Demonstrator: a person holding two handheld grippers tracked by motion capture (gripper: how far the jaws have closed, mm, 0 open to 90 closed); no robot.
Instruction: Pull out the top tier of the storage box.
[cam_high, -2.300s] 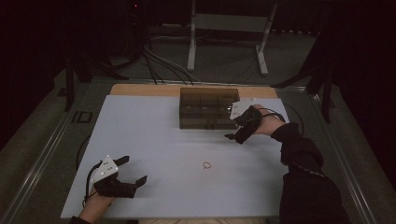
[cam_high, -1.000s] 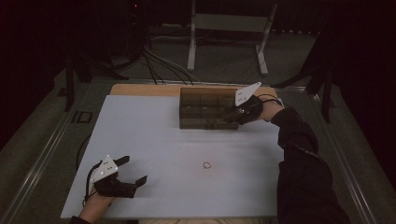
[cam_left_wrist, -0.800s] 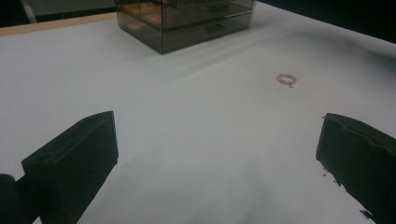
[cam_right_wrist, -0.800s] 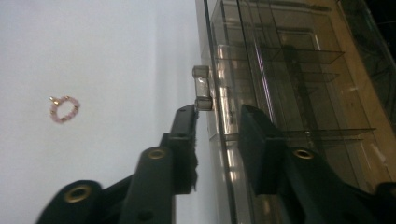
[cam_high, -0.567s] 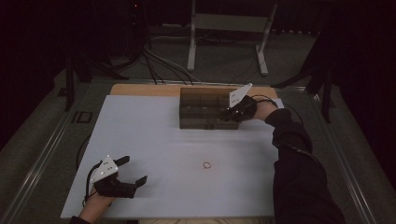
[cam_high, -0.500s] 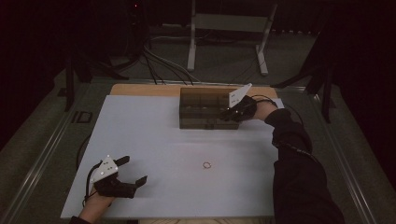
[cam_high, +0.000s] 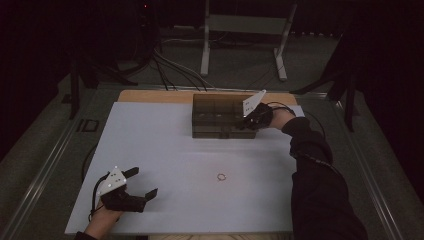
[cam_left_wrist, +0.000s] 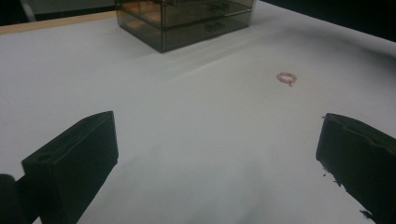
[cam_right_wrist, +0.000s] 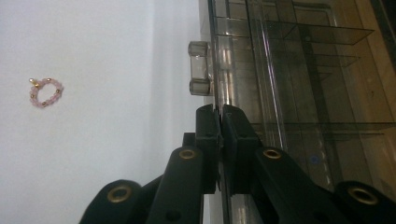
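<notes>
A: Since a moment ago my right gripper (cam_high: 243, 121) has come in against the front of the smoked drawer box (cam_high: 220, 112), and its jaws have just been closing.

B: Closing on what?

A: In the right gripper view they are pressing together on the thin front edge of a drawer, just below the clear drawer handle (cam_right_wrist: 200, 74). The pads look to be meeting there.

B: Anything sitting in the drawers?

A: I am looking through the tinted walls and seeing dividers and shelves; I cannot make out any contents.

B: And the bracelet?

A: The pink beaded bracelet (cam_high: 222, 177) is lying on the white table (cam_high: 160, 145), well apart from the box, between my two hands.

B: Your left?

A: My left gripper (cam_high: 141, 186) is resting low at the near left corner, jaws spread wide, nothing between them.
</notes>
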